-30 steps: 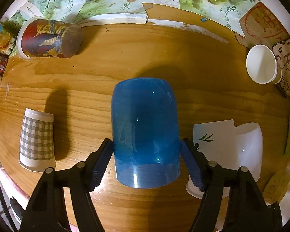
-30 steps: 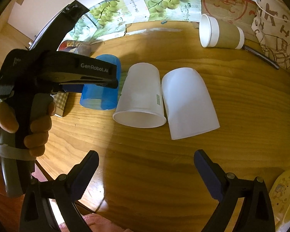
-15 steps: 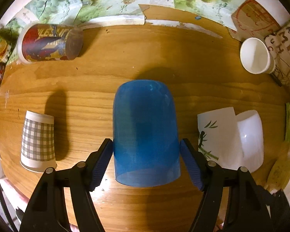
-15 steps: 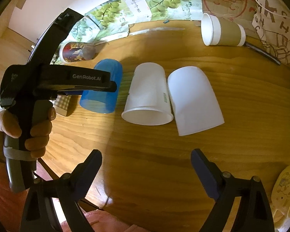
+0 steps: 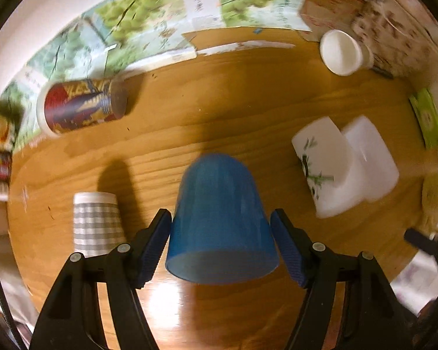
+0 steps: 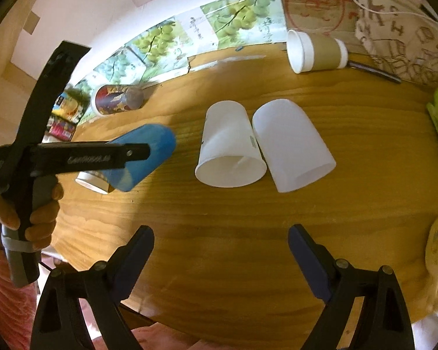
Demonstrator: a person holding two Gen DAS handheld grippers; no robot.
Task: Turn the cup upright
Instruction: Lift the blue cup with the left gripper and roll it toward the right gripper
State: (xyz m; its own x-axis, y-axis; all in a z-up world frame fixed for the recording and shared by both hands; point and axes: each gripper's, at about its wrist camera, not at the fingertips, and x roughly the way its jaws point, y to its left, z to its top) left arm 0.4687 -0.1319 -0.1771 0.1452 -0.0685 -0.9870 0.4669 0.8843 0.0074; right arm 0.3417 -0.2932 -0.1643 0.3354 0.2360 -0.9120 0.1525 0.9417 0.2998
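— Fingers (image 5: pixel 160 245) of the left gripper (image 5: pixel 221 248)?
— Pressed against both sides of the translucent blue plastic cup (image 5: pixel 220 221), near its open rim; cup clamped between the ribbed blue pads.

— And the cup's attitude?
— Tilted, raised off the round wooden bench (image 5: pixel 248 110), closed base pointing away and up, open mouth toward the camera. Seen from the right wrist as well, same blue cup (image 6: pixel 140 157) slanted in the air beside the person's left hand (image 6: pixel 29 213) on the grey handle.

— Right gripper (image 6: pixel 221 258)?
— Fingers (image 6: pixel 305 259) spread wide, holding nothing, hovering above bare wood on the near side of the blue cup's neighbours.

— Around the blue cup?
— To its left, grey-checked paper cup (image 5: pixel 97 221) standing mouth-down. Farther left and beyond, red printed paper cup (image 5: pixel 81 106) lying on its side. To its right, white paper cup with a green leaf print (image 5: pixel 321 166) on its side, touching a frosted white plastic cup (image 5: pixel 373 157), also lying down. Far right and beyond, brown-sleeved white paper cup (image 6: pixel 316 51) on its side, mouth facing left in the right wrist view.

— Behind everything?
— Grape-printed paper sheets (image 6: pixel 160 43) along the far edge, against the wall.
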